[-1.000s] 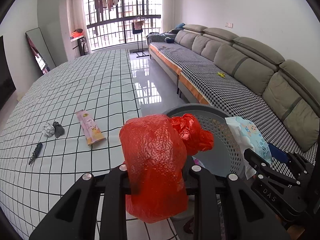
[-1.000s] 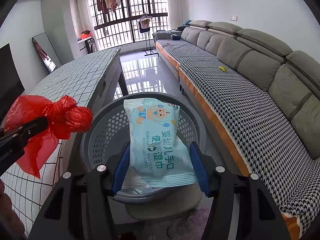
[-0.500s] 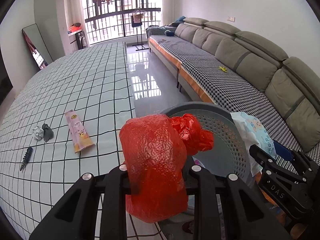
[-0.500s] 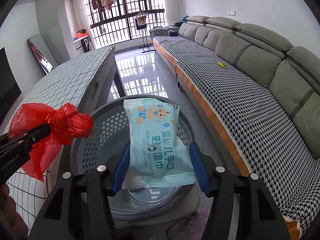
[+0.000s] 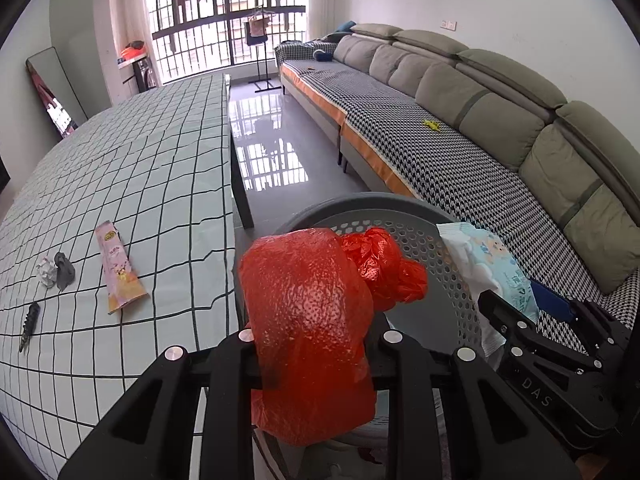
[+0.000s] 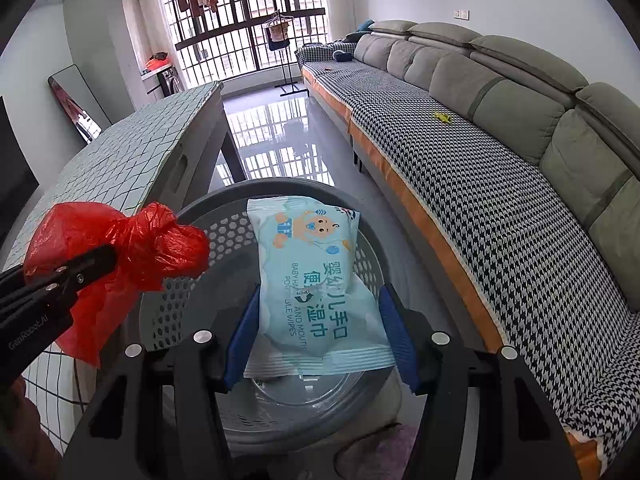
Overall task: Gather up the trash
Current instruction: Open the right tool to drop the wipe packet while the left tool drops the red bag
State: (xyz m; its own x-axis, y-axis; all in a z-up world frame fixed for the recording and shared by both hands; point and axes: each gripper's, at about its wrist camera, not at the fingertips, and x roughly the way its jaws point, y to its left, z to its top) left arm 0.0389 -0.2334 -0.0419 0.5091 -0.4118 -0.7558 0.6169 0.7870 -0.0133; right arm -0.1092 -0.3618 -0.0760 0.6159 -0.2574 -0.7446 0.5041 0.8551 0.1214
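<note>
my left fingers (image 5: 316, 336) are clamped on the red bag (image 5: 308, 320) at lower centre, right fingers (image 6: 316, 328) squeezing the wipes pack (image 6: 312, 280), both over the grey basket (image 6: 224, 240)

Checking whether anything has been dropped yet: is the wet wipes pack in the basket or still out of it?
Out. The wet wipes pack sits clamped in the right claw, above the grey perforated basket.

Wipes pack (image 6: 316, 280) — "BABY HAND AND MOUTH", "OPEN".
</note>
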